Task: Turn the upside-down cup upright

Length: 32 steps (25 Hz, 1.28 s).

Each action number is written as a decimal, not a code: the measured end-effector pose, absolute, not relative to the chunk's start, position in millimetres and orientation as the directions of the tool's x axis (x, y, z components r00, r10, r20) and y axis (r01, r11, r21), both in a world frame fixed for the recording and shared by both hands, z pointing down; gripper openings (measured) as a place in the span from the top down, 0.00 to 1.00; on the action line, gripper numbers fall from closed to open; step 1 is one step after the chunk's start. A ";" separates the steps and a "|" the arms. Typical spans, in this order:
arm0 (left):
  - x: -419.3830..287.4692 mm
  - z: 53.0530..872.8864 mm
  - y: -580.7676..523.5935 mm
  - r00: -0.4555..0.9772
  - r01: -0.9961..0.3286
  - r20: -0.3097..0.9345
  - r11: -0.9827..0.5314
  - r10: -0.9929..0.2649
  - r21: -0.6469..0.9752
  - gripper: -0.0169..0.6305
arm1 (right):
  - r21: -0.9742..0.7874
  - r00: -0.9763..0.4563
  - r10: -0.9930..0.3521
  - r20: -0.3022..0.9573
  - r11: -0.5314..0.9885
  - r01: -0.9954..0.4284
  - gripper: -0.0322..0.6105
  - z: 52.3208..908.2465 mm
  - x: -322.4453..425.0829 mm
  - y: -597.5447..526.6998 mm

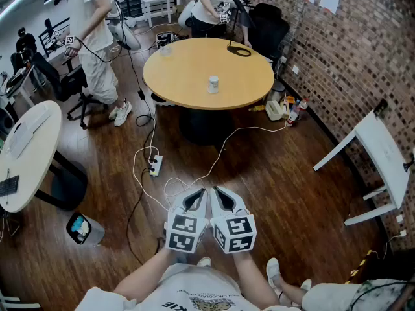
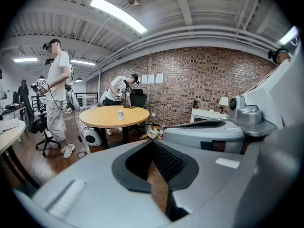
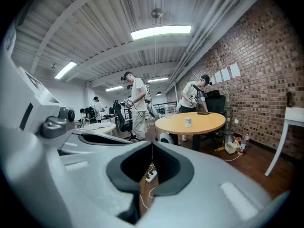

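A small white cup stands near the middle of a round wooden table, far ahead of me across the floor. It also shows small in the left gripper view, cup, and in the right gripper view, cup; at this distance I cannot tell which way up it is. My left gripper and right gripper are held side by side close to my body, over the wooden floor. Both have their jaws together with nothing between them, left gripper, right gripper.
A power strip and white cables lie on the floor between me and the table. A person stands left of it and another leans over its far side. A white table and bin are at the left, a tilted white table by the brick wall at the right.
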State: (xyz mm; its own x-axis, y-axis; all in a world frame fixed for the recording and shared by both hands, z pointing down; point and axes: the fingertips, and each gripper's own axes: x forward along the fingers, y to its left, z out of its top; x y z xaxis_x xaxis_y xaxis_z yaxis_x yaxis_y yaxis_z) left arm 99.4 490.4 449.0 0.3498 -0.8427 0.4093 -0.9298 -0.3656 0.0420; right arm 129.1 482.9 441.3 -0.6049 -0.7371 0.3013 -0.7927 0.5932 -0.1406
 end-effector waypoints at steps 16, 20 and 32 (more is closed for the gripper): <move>54.9 458.6 318.7 0.447 -0.892 0.386 -0.437 -0.807 0.121 0.96 | -0.094 -0.537 -0.781 0.317 0.538 -0.838 0.95 449.8 80.7 317.9; 35.8 451.1 273.2 0.486 -0.872 0.361 -0.468 -0.796 0.144 0.96 | -0.076 -0.508 -0.799 0.320 0.513 -0.855 0.94 443.6 60.5 274.6; -12.3 462.8 182.0 0.520 -0.853 0.367 -0.494 -0.772 0.170 0.96 | -0.112 -0.486 -0.799 0.354 0.480 -0.870 0.94 464.7 12.4 184.5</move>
